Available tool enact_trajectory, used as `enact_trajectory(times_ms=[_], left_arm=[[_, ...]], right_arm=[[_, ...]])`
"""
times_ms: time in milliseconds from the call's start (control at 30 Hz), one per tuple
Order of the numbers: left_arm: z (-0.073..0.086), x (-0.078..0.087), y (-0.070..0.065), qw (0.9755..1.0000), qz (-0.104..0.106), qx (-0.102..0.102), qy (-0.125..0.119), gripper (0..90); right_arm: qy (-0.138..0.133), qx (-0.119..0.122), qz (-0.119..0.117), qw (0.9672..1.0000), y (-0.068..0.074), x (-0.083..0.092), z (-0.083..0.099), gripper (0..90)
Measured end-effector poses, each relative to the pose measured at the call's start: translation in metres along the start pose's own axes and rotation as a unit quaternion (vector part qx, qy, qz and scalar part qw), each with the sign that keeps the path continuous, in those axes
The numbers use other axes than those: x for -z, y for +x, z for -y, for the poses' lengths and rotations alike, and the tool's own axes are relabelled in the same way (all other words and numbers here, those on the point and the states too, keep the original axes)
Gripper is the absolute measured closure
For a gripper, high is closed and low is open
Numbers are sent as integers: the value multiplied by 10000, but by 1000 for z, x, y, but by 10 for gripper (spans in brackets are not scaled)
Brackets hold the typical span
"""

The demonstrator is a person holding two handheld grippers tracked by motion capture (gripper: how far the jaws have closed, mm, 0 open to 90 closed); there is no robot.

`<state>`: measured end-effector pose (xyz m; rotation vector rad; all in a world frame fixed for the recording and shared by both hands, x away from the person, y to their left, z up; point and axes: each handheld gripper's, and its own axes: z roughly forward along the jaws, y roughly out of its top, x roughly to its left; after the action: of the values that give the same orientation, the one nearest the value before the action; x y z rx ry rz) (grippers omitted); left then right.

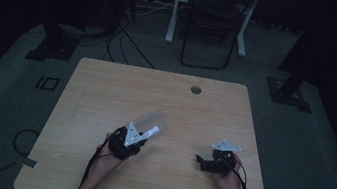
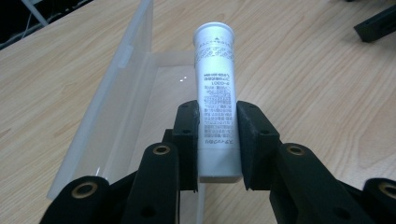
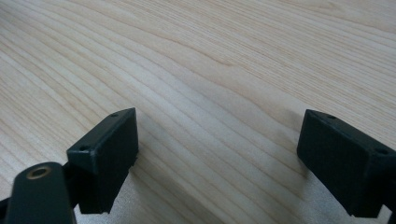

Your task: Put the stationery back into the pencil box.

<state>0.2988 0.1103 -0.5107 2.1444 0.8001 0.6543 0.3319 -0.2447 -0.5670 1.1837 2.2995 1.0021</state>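
A white tube (image 2: 215, 88) with small printed text is clamped between the pads of my left gripper (image 2: 217, 140), cap end pointing away. It hangs over the open clear plastic case (image 2: 122, 93), whose lid stands up on the left. From above, the left gripper (image 1: 130, 139) holds the tube (image 1: 151, 132) just over the clear case (image 1: 152, 121) near the table's middle. My right gripper (image 3: 218, 149) stands open over bare wood, nothing between its pads. The high view shows it (image 1: 205, 161) low at the table's right front.
The light wooden table (image 1: 106, 90) has a round cable hole (image 1: 196, 89) near its far edge. A black chair and white desk legs stand beyond it on the dim carpet. Cables trail on the floor at the left.
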Motion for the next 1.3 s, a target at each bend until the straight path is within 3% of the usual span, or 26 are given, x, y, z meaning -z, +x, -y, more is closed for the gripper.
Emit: enact_trajectory(times_ms=[700,933,1300], left_arm=[[4,-10,3,9992,-315,-110,201,713],[7,-15,5,9990,-369,-60,264,713],[13,-25,7,9976,-497,-106,479,712]], right_arm=[[-2,2,-1,10000,0,0,0,127],[-1,1,-1,10000,0,0,0,127],[0,0,-2,10000,0,0,0,127]])
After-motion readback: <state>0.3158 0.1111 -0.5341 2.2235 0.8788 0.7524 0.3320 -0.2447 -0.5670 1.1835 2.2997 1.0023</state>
